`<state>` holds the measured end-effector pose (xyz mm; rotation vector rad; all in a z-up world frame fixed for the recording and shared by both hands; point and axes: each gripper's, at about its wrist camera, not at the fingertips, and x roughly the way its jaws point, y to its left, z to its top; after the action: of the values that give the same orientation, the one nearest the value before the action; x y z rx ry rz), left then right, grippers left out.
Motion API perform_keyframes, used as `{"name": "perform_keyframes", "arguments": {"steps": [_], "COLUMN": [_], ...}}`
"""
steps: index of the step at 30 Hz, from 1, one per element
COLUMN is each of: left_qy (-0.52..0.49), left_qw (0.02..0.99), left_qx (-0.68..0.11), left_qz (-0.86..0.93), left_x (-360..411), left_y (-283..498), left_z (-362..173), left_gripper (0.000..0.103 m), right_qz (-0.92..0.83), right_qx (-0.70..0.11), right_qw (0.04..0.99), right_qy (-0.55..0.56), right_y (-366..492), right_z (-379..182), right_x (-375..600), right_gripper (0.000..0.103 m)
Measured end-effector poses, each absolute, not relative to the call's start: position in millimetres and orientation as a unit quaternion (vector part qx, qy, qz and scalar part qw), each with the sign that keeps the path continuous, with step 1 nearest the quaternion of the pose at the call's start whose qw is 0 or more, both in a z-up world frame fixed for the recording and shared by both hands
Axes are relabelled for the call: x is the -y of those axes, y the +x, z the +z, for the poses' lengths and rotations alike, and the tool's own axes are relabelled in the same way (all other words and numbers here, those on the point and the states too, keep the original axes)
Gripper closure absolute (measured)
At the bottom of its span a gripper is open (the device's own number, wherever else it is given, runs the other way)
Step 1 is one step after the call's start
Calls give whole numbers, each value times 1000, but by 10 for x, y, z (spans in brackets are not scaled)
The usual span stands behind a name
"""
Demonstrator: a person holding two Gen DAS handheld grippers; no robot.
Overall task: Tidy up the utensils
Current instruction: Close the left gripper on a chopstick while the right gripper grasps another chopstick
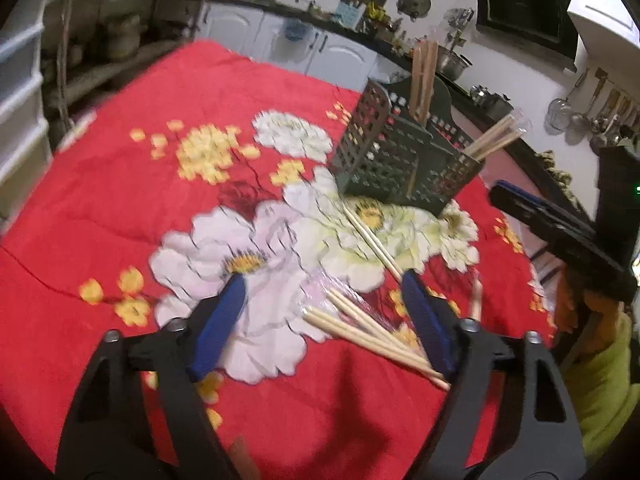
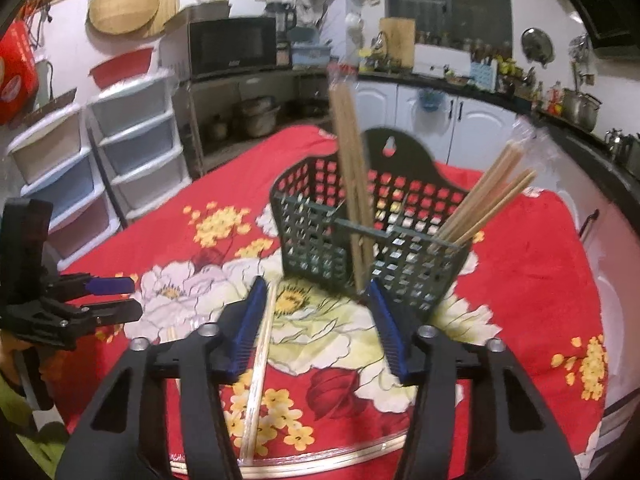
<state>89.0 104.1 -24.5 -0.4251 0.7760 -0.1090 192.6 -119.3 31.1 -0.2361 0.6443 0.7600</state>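
Note:
A dark green perforated utensil basket (image 1: 404, 160) (image 2: 360, 232) stands on the red flowered cloth, holding upright chopsticks (image 2: 350, 168) in one compartment and a leaning bundle (image 2: 488, 204) in another. Loose wrapped chopsticks (image 1: 372, 332) lie on the cloth between the fingers of my open left gripper (image 1: 324, 300). A single pair (image 1: 372, 240) lies just ahead toward the basket. My right gripper (image 2: 316, 308) is open and empty in front of the basket, above one loose pair (image 2: 260, 360). The right gripper shows in the left wrist view (image 1: 552, 228); the left gripper (image 2: 116, 296) shows in the right wrist view.
The red flowered cloth (image 1: 120, 208) covers a round table whose wooden edge (image 2: 320, 464) shows near me. Plastic drawer units (image 2: 132, 148) stand at left, kitchen counters and cabinets (image 2: 440, 112) behind.

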Motion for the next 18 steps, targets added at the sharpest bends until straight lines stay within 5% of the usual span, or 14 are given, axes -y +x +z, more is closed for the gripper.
{"name": "perform_keyframes", "arguments": {"steps": [4,18], "left_qy": [-237,-289], "left_qw": [883,845], "left_qx": [-397,-437], "left_qz": [-76,-102], "left_x": [-1043,-1072], "left_y": [880,1034], "left_z": [-365,-687], "left_gripper": [49,51], "right_qz": [380,402], "right_qx": [-332,-408], "right_qw": [855,807], "right_qy": [-123,-142], "right_y": [1961,2277], "right_z": [195,-159], "right_x": [1039,523], "right_gripper": [68,75]}}
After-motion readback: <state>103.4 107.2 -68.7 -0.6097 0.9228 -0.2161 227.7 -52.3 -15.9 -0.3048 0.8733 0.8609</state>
